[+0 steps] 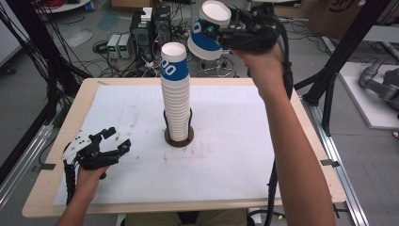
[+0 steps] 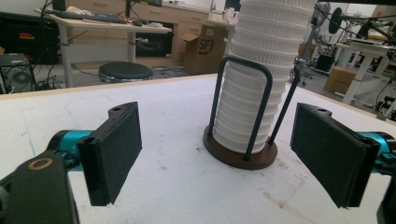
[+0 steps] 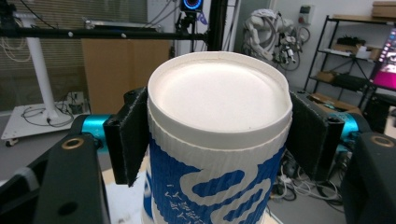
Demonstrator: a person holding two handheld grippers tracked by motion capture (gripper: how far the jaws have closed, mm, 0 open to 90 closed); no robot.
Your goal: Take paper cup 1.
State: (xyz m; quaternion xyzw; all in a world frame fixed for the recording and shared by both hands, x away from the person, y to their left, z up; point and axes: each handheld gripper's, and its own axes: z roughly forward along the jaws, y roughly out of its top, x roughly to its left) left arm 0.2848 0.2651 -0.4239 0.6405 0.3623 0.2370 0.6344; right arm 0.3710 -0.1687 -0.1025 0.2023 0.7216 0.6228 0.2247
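While raised beyond the table edge (image 1: 301,108), right gripper (image 1: 217,32) pinches cup (image 1: 209,29).

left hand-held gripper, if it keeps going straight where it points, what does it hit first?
Likely the cup holder with the cup stack: they sit ahead between the open jaws of the left hand-held gripper, bare table cover between. Depth is unclear.

One cup stack (image 1: 175,94), one loose cup (image 1: 208,30), two grippers.
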